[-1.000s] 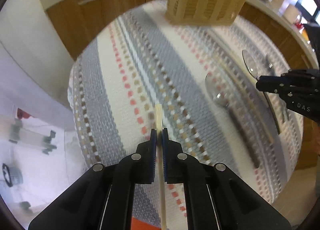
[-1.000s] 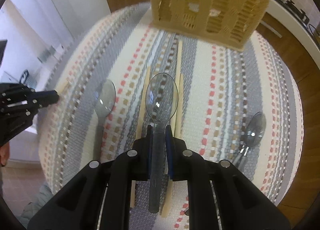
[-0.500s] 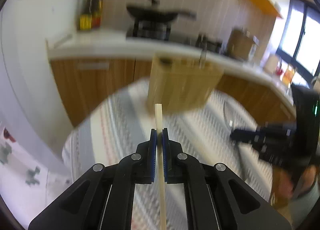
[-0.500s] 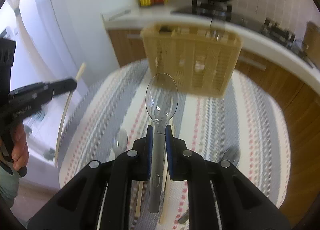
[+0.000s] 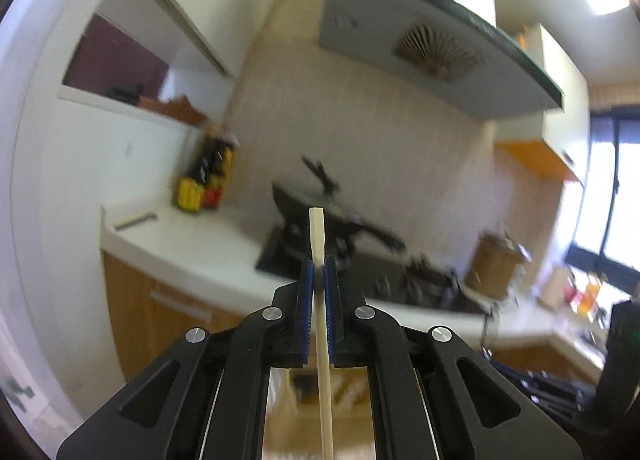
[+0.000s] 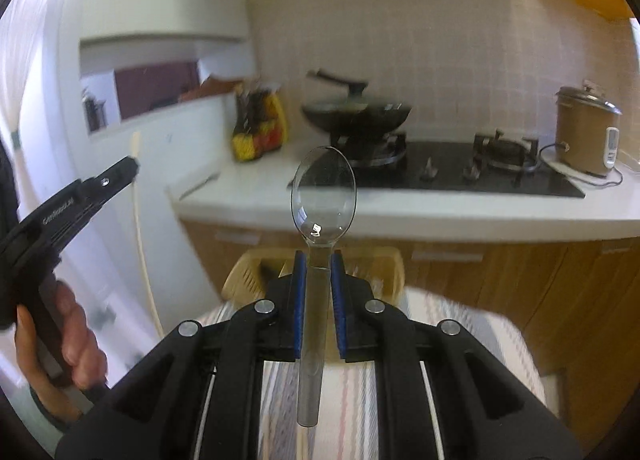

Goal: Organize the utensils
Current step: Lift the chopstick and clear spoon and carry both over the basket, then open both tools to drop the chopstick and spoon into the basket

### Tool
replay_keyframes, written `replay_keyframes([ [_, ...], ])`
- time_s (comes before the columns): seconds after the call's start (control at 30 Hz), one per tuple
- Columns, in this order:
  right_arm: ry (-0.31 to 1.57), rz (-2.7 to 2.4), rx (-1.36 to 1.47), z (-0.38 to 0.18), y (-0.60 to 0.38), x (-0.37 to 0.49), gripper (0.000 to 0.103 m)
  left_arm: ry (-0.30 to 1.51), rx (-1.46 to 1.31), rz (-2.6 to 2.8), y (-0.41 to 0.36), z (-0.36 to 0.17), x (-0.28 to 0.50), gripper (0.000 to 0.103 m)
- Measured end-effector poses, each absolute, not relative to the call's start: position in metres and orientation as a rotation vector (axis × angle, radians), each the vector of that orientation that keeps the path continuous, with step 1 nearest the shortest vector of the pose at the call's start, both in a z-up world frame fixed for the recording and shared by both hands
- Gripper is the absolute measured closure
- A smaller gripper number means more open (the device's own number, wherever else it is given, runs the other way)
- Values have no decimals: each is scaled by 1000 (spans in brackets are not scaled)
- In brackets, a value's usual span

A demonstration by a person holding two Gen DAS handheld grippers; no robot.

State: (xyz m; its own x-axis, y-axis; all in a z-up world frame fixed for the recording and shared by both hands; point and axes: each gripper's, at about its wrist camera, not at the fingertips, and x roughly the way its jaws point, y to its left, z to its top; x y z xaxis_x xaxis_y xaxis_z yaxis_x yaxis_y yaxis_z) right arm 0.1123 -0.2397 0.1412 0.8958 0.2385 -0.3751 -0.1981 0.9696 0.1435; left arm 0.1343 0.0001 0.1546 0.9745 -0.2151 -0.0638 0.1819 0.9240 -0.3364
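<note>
My left gripper [image 5: 319, 266] is shut on a pale wooden chopstick [image 5: 316, 228], whose flat end sticks out past the pads; it points level at the kitchen counter. In the right wrist view the same left gripper [image 6: 130, 166] shows at the left, held by a hand [image 6: 76, 344], with the chopstick [image 6: 140, 244] hanging down from it. My right gripper [image 6: 318, 260] is shut on the handle of a clear plastic spoon [image 6: 323, 190], bowl forward and raised. Just beyond its fingers stands the tan slatted utensil basket [image 6: 244, 276] at the far end of the striped tablecloth [image 6: 460, 340].
A white counter [image 6: 400, 216] with wooden cabinet fronts runs behind the table. On it are a black hob with a wok [image 6: 356, 114], sauce bottles [image 6: 258, 128] and a brown rice cooker [image 6: 586, 132]. A range hood [image 5: 440, 44] hangs above. A window [image 5: 612, 200] is at the right.
Both grippers rose from the tablecloth and tilted up, each keeping its utensil. The left view went from the cloth to the counter and hood; the spoons left on the cloth dropped out of view.
</note>
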Motion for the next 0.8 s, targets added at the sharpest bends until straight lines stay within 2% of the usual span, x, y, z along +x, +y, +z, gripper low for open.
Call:
replay_keyframes([
  [0.4, 240, 97, 134, 144, -264, 196, 93, 7, -446, -199, -29, 132, 197, 100],
  [0.8, 262, 95, 138, 94, -267, 218, 93, -122, -346, -56, -70, 100, 190, 99],
])
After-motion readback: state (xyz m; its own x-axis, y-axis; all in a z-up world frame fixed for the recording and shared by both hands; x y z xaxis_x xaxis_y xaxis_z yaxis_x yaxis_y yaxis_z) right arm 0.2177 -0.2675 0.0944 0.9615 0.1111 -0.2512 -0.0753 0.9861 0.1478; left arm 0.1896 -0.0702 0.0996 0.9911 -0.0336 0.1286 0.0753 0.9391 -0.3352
